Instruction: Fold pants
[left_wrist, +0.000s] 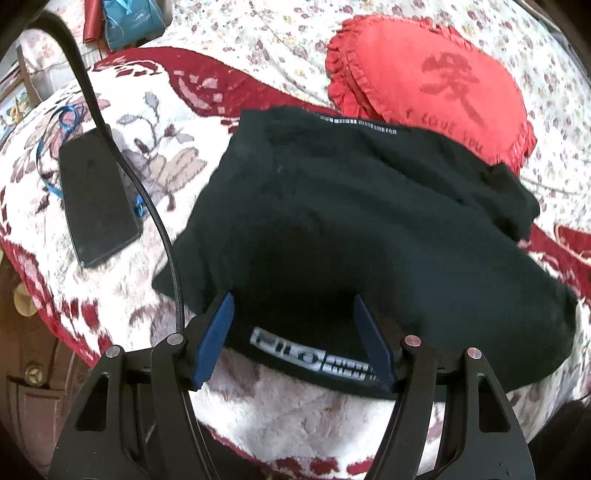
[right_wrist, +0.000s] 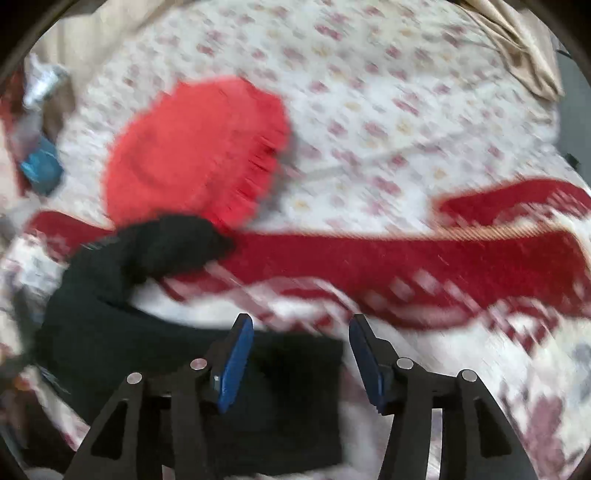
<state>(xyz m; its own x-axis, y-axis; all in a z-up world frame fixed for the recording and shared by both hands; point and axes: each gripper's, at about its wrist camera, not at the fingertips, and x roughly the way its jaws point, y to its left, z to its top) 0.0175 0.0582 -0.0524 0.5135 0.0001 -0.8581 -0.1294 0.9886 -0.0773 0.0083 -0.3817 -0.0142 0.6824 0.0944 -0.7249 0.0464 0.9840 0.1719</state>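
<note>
The black pants (left_wrist: 351, 221) lie folded over on the red and white plush blanket (left_wrist: 147, 147), with a grey printed logo at the near hem. My left gripper (left_wrist: 293, 301) is open, its blue fingers (left_wrist: 216, 339) standing on either side of the near hem, empty. In the blurred right wrist view the pants (right_wrist: 110, 314) stretch from the lower middle to the left. My right gripper (right_wrist: 301, 323) is open over their near right corner, holding nothing.
A red heart-shaped cushion (left_wrist: 436, 81) lies just behind the pants; it also shows in the right wrist view (right_wrist: 195, 147). A black phone (left_wrist: 96, 195) with a black cable (left_wrist: 162, 236) lies to the left. The floral bedsheet (right_wrist: 369, 92) spreads beyond.
</note>
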